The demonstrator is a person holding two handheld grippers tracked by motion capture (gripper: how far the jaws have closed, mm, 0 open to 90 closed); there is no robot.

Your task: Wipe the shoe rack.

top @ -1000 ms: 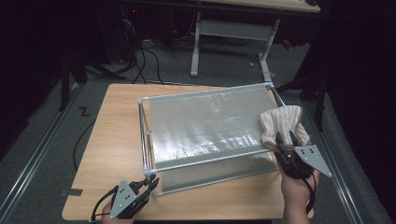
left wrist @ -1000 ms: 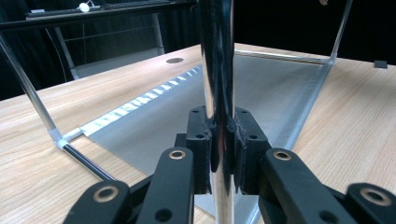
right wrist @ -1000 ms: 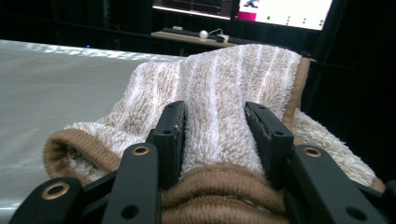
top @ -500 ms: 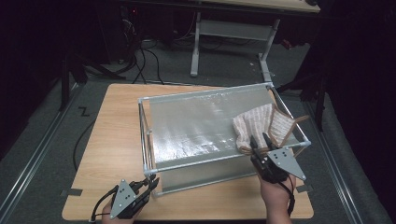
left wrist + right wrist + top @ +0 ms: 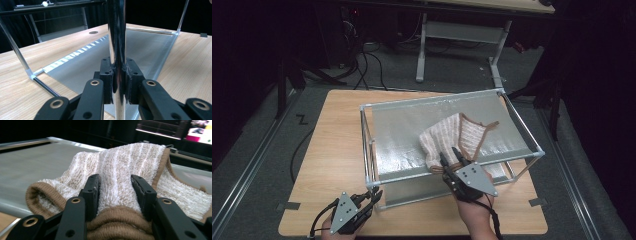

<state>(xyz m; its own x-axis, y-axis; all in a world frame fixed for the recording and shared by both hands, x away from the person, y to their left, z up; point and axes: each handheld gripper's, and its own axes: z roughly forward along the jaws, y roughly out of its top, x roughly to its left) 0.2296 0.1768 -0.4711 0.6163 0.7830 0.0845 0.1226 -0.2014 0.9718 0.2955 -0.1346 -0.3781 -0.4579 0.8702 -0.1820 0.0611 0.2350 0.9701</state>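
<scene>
A beige striped towel (image 5: 459, 131) with brown trim lies bunched on the grey sheet (image 5: 399, 127) stretched in a metal frame (image 5: 432, 100). My right gripper (image 5: 449, 157) is at the frame's near side, shut on the towel's folded edge; in the right gripper view the terry cloth (image 5: 125, 160) bulges between both pads of that gripper (image 5: 115, 181). My left gripper (image 5: 373, 194) sits at the frame's front left corner. In the left gripper view it (image 5: 119, 66) is shut on the shiny upright post (image 5: 117, 30).
The frame stands on a wooden table (image 5: 334, 150), with bare wood on its left and along the front edge. Behind the table are a white desk leg (image 5: 421, 50) and cables (image 5: 372, 60) on a dark floor. Metal rails run along both sides.
My right gripper has dragged the towel leftward, from the frame's right end toward the middle of the sheet. The left gripper has stayed on the corner post.
</scene>
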